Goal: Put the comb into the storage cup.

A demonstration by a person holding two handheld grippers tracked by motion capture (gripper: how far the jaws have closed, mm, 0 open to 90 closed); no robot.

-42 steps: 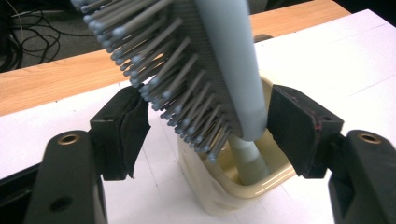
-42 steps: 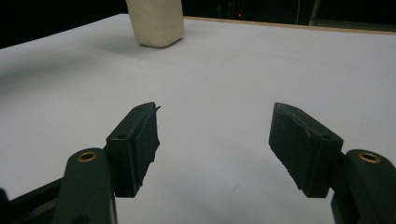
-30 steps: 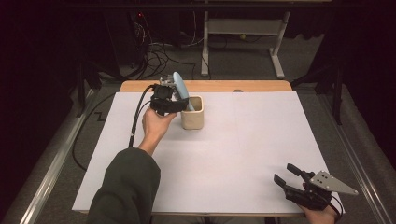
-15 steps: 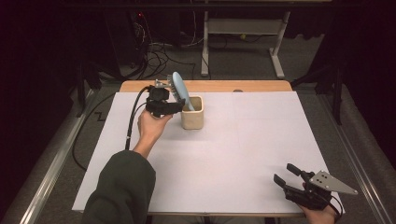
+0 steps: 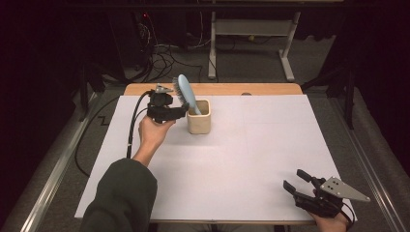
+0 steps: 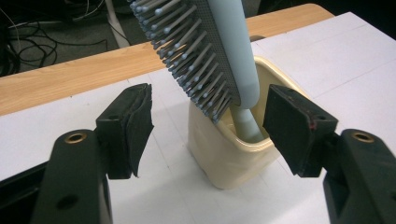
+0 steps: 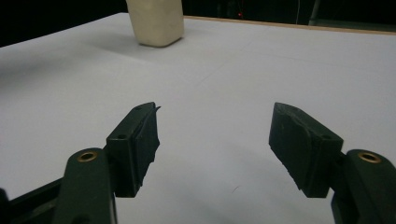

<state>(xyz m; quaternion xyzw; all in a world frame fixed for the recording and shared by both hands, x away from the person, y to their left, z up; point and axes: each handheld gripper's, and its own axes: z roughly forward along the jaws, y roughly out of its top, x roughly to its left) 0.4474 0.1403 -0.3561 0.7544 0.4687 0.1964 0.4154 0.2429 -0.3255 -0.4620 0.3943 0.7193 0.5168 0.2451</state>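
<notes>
Blue-grey hairbrush [image 5: 185, 93] stands handle-down in cream cup [image 5: 199, 117], long axis near upright, head leaning toward 11 o'clock, bristles facing left hand-held gripper [image 5: 181, 110]. Cup sits on white surface [image 5: 241, 159] toward 12 o'clock, seemingly nothing else inside. Left hand-held gripper's jaws have just been closing, partly open around brush and cup, pads not pressing. Right hand-held gripper [image 5: 296, 180] at 5 o'clock, wide open, holding nothing.

High view: looks forward and down from above my side of the worktop [image 5: 232, 159], far off.
Left view: rides my left tongs [image 6: 205, 126], close on the cup [image 6: 229, 158].
Right view: low, level, farther back; shares that cup [image 7: 156, 21].
</notes>
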